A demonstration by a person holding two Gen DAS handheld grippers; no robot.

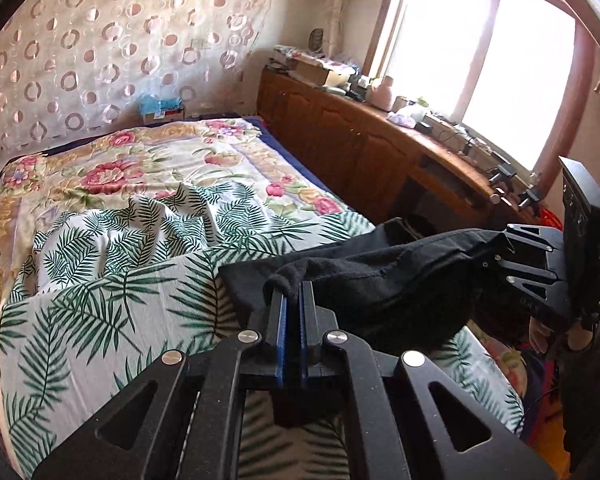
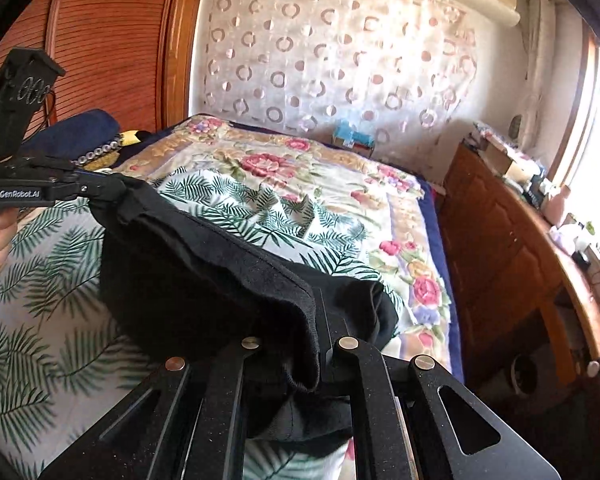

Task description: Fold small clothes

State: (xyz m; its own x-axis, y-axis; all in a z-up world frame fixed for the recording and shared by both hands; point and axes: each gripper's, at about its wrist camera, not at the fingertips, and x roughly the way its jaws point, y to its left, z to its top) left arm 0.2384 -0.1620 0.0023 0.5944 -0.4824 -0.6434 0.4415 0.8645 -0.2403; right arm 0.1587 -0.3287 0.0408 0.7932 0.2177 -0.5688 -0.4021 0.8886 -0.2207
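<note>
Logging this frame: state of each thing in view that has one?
black garment: bunched, lifted off the bed, held at both ends
left gripper: shut on the garment
right gripper: shut on the garment
leaf-print sheet: rumpled, lying on the bed
patterned curtain: drawn

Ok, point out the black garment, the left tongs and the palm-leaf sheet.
Black fabric garment [image 2: 204, 280]: right wrist view, top fold.
Left tongs [image 1: 294, 286]: left wrist view, fingertips.
Palm-leaf print sheet [image 1: 100, 300]: left wrist view, flat part.
</note>
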